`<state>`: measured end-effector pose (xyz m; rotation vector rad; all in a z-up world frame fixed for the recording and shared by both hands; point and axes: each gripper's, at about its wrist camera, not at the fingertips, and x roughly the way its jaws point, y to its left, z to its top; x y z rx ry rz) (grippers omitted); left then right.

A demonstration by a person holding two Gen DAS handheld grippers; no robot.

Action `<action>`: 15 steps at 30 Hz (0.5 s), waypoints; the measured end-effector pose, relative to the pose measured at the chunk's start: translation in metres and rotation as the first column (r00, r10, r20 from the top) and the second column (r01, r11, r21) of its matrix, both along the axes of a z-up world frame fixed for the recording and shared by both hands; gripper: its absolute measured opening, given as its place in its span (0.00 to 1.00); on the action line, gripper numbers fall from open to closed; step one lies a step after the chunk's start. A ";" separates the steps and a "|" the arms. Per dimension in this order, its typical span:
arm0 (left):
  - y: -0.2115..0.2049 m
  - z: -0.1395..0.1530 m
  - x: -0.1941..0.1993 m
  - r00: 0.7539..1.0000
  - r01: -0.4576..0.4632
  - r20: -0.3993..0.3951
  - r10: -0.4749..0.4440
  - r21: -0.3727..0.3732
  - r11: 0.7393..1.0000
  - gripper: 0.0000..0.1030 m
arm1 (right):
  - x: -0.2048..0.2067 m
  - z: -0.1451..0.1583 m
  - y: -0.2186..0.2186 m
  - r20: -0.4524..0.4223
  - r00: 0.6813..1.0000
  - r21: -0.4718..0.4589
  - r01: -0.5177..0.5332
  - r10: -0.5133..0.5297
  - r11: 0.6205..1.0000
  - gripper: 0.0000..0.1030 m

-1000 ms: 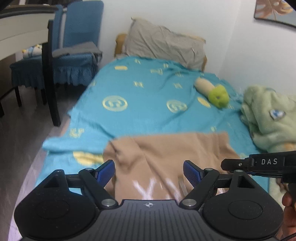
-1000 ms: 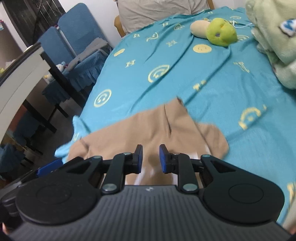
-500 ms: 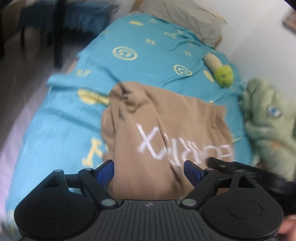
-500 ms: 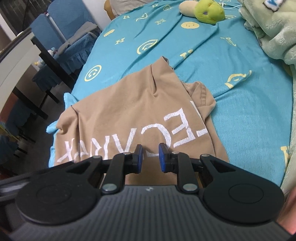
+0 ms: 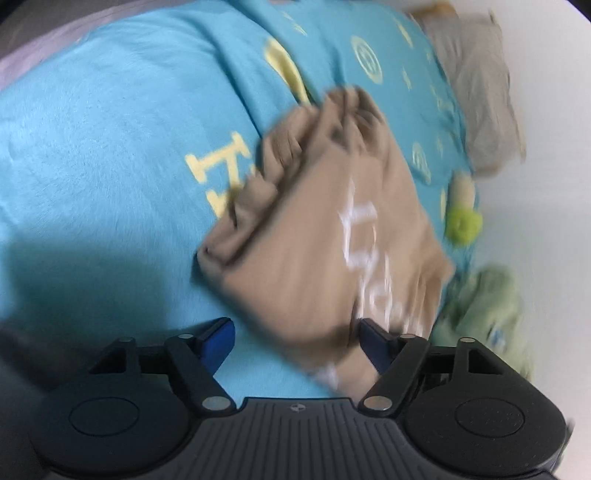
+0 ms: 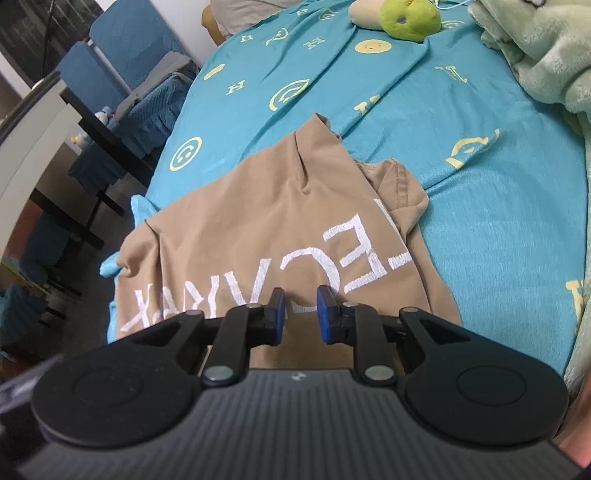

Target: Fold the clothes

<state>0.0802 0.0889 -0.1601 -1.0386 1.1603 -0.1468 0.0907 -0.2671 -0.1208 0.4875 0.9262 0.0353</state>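
A tan T-shirt (image 6: pixel 273 218) with white lettering lies rumpled on the blue bedsheet (image 6: pixel 480 155). It also shows, blurred, in the left wrist view (image 5: pixel 321 236). My left gripper (image 5: pixel 297 341) is open, its fingers wide apart over the shirt's near edge, holding nothing. My right gripper (image 6: pixel 300 312) hovers over the shirt's lettered part with its blue pads a small gap apart and nothing between them.
A green plush toy (image 6: pixel 408 18) and a pale green fleece blanket (image 6: pixel 539 48) lie at the far right of the bed. Blue chairs (image 6: pixel 125 62) and a dark table (image 6: pixel 55 122) stand to the left. A grey pillow (image 5: pixel 476 96) is at the bed's head.
The left wrist view has swung down and rolled to the left, now blurred and close over the shirt. The right gripper has moved a little closer to the shirt, and its pads have parted slightly.
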 end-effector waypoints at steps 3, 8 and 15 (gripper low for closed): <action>0.004 0.001 -0.003 0.997 -0.028 0.067 0.030 -0.030 0.999 0.45 | -0.001 0.000 -0.004 0.003 1.000 0.022 0.016 -0.016 1.000 0.21; 0.007 0.010 -0.011 0.981 -0.032 0.191 0.043 -0.062 0.998 0.19 | -0.014 0.019 -0.010 0.075 0.994 0.076 0.080 -0.085 0.994 0.24; 0.010 0.016 -0.019 0.960 -0.040 0.270 0.069 -0.109 0.993 0.16 | -0.043 0.021 -0.014 0.106 0.990 0.493 0.028 -0.092 0.870 0.97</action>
